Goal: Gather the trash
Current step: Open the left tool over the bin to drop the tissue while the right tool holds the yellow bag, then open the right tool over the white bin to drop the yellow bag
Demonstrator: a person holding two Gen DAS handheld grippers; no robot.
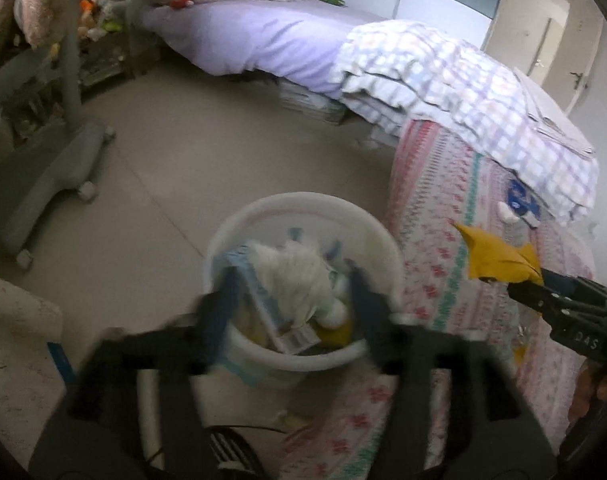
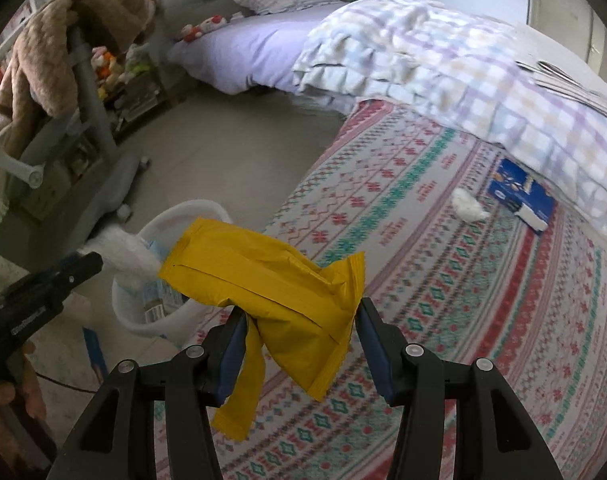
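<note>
My left gripper hangs open over a white bin on the floor beside the bed. A fluffy white tissue wad lies blurred between the wide jaws, on top of the papers and wrappers in the bin; the pads are not pressing it. My right gripper is shut on a crumpled yellow wrapper, held above the patterned bedspread just right of the bin. The left gripper shows at the left edge of the right wrist view. On the bed lie another white tissue and a blue box.
A checked quilt is heaped across the bed behind the patterned bedspread. A grey wheeled chair base stands on the tiled floor to the left. Toys crowd a low shelf by the headboard.
</note>
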